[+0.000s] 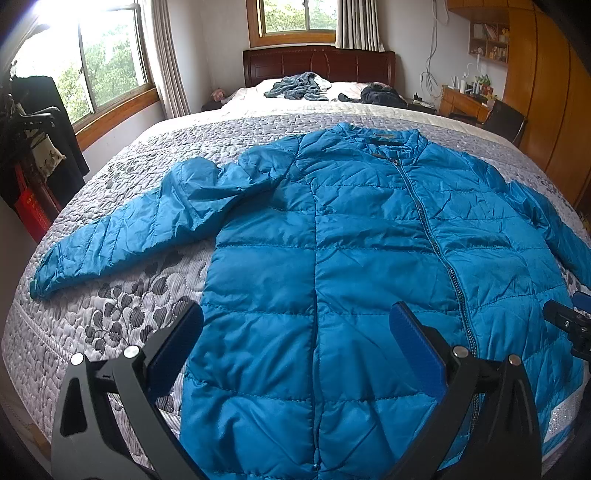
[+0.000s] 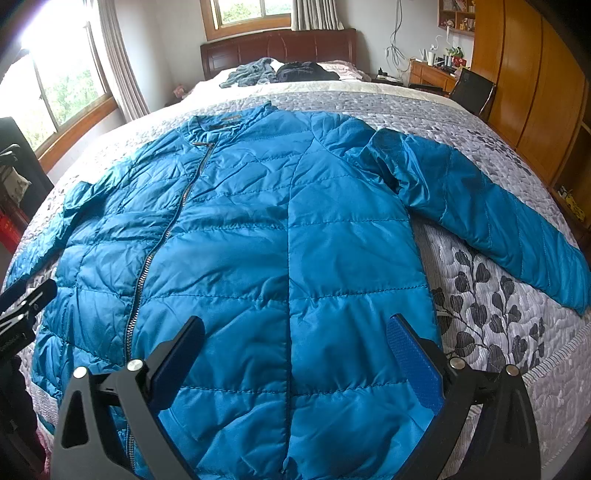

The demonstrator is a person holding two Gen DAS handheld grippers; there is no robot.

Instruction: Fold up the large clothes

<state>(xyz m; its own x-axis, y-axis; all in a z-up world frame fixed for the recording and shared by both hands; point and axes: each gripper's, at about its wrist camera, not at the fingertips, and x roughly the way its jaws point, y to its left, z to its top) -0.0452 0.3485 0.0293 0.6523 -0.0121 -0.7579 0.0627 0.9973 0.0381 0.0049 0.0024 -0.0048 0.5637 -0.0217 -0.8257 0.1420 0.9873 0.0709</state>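
Blue puffer jacket (image 1: 332, 240) flat on quilted bed (image 1: 129, 314), zipped; left gripper (image 1: 295, 343) and right gripper (image 2: 295, 347) hover above hem, both spread wide, holding nothing.

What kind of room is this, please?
Most likely a home bedroom: a large bed with a dark wooden headboard, curtained windows, and a blue jacket spread on the quilt.
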